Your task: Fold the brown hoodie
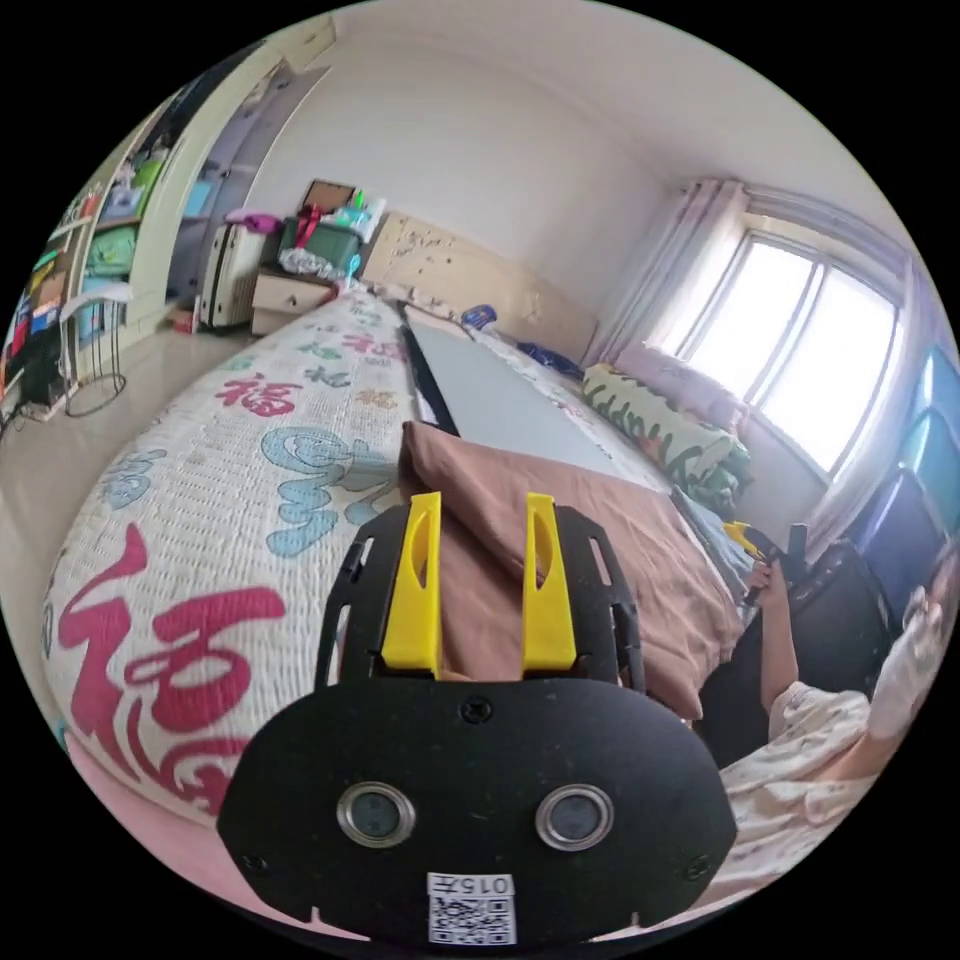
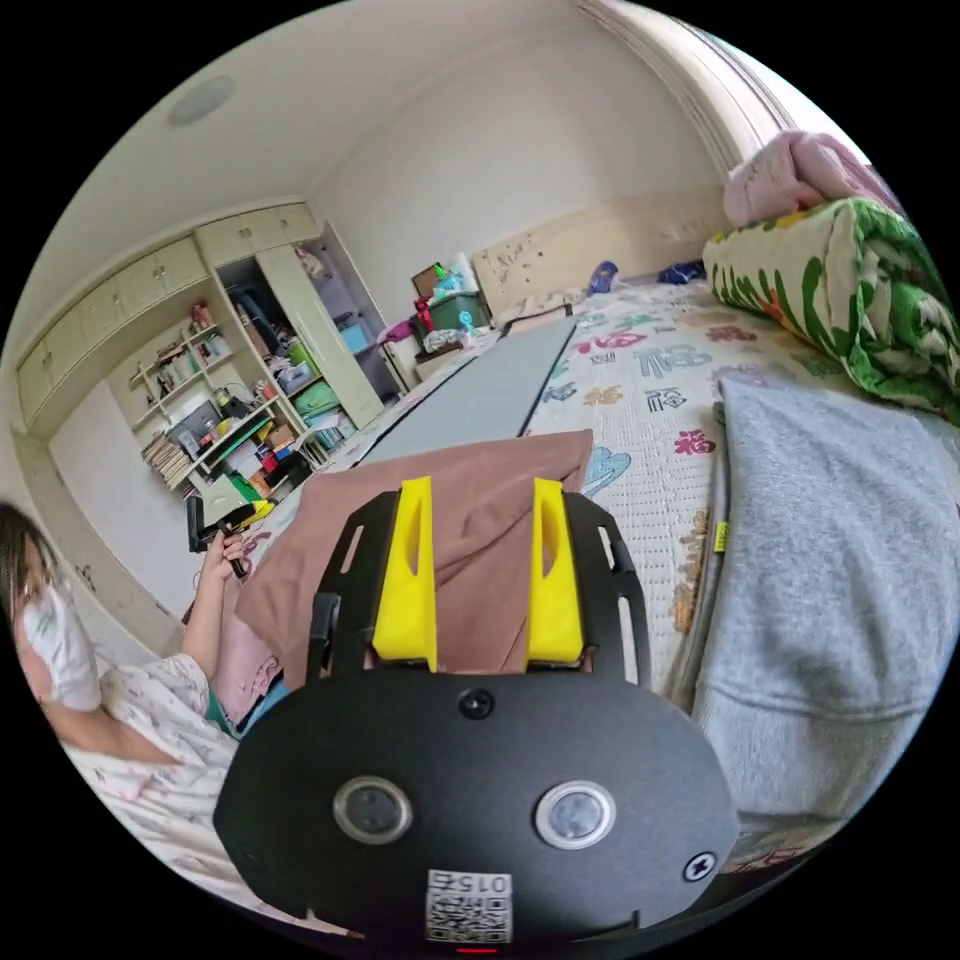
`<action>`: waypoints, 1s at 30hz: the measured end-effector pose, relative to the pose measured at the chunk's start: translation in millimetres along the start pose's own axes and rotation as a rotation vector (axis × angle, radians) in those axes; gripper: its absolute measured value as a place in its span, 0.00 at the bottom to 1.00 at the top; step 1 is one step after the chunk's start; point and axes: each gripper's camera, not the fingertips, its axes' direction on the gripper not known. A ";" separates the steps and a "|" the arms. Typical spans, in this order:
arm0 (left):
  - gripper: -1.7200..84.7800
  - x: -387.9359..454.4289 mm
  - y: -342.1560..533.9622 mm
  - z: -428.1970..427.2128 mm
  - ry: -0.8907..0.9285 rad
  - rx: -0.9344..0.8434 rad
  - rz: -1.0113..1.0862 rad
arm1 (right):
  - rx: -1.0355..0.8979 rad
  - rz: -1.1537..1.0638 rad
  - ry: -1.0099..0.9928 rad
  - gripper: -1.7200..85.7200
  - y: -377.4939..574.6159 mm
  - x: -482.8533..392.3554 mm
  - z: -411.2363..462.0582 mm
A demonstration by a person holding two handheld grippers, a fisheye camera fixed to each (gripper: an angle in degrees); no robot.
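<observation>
1. In the left gripper view the left gripper sits at lower centre, its yellow jaws pointing up the frame, parallel and apart, with a gap between them
2. The brown hoodie lies on the bed at centre frame; a fold of it runs up through the gap between the jaws, but whether they press on it I cannot tell
3. In the right gripper view the right gripper is at lower centre, jaws likewise parallel and apart, pointing up the frame
4. Brown cloth lies between and behind these jaws too; the hoodie spreads left of centre, and a grip cannot be told
5. A person's hand at the left of this view is raised on a bent arm, holding the other gripper
6. The same sort of sight is at the right of the left gripper view: a hand raised with a gripper
7. A grey garment lies at the right, just beside the hoodie
8. The bedspread bears large red and blue characters
9. Each gripper's black body carries a small label with a square code
</observation>
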 end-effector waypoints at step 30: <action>0.03 22.0 -48.4 187.6 -0.075 -0.060 0.142 | -0.177 -0.026 0.262 0.04 -109.8 -7.2 197.3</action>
